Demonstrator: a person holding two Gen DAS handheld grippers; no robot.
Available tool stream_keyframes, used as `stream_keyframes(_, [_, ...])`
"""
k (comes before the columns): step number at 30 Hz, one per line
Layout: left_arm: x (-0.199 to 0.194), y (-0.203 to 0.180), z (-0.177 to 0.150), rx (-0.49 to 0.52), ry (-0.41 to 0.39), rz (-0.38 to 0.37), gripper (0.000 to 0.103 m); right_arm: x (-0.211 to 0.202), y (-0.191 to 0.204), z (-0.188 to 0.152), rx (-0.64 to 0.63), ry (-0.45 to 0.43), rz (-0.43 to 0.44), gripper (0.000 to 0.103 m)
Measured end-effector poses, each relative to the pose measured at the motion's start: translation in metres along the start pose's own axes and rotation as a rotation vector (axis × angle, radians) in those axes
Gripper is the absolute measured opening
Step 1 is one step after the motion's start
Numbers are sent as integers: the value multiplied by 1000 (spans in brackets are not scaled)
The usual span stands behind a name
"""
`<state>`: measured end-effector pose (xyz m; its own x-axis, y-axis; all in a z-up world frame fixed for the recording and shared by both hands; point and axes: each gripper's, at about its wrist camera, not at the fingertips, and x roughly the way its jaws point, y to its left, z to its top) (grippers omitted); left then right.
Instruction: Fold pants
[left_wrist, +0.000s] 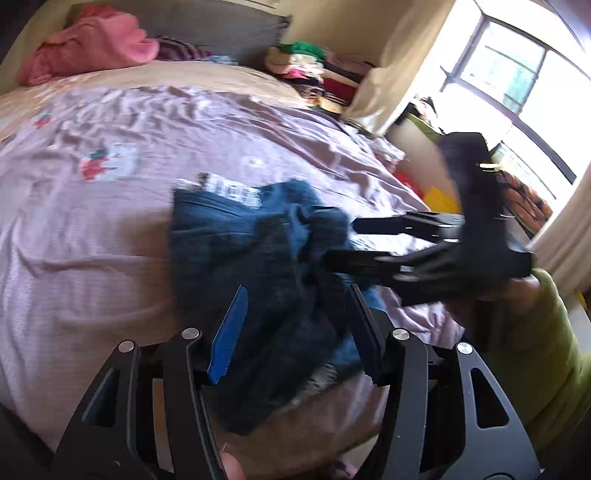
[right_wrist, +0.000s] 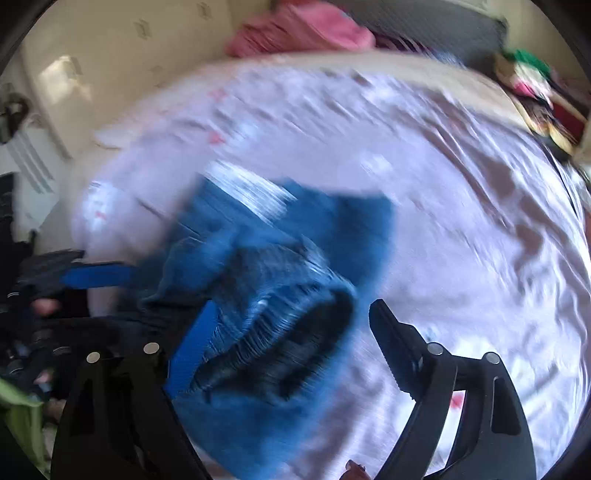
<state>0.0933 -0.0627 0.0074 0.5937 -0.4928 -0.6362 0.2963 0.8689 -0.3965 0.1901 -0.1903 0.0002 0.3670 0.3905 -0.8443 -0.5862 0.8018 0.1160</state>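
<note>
A crumpled pair of blue denim pants (left_wrist: 251, 254) lies in a heap on the lilac bedsheet (left_wrist: 110, 206) near the bed's front edge. My left gripper (left_wrist: 295, 299) is open, its fingers either side of the heap's near part, holding nothing. My right gripper (left_wrist: 340, 240) comes in from the right, open, its fingertips at the heap's right edge. In the blurred right wrist view the pants (right_wrist: 280, 266) lie under the open right gripper (right_wrist: 295, 306), and the left gripper's blue pad (right_wrist: 99, 275) shows at the left.
Pink bedding (left_wrist: 92, 48) lies at the headboard. A pile of folded clothes (left_wrist: 317, 70) stands at the bed's far right corner. A bright window (left_wrist: 517, 74) and cluttered floor are to the right. The bedsheet (right_wrist: 461, 221) stretches flat beyond the pants.
</note>
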Motion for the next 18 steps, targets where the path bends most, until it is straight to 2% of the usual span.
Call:
stream_keyframes(2, [6,-9,-5,28,28,-42,46,4,-9,-3,46,28,8,83])
stream_keyframes(5, [19,-16,-21,28,102,-116,46,-14,-8,0,52,-22,54,84])
stream_keyframes(7, [22,-23,-29,58,130,-136,46,-32,-7,10,48,-88,114,84])
stream_keyframes(9, [24,-25,-33,54,144,-140,46,-36,-2,25,30,-100,150,84])
stream_keyframes(11, [25,-23,-33,47,153,-144,46,-31,8,41,-33,-84,128,84])
stream_keyframes(13, [23,-24,-35,50,158,-146,46,-15,18,59,-80,-47,149,83])
stream_keyframes(16, [26,-28,-36,66,165,-134,46,16,30,77,-131,40,158,72])
stream_keyframes(18, [27,-33,-37,81,168,-121,46,39,40,81,-178,113,146,60])
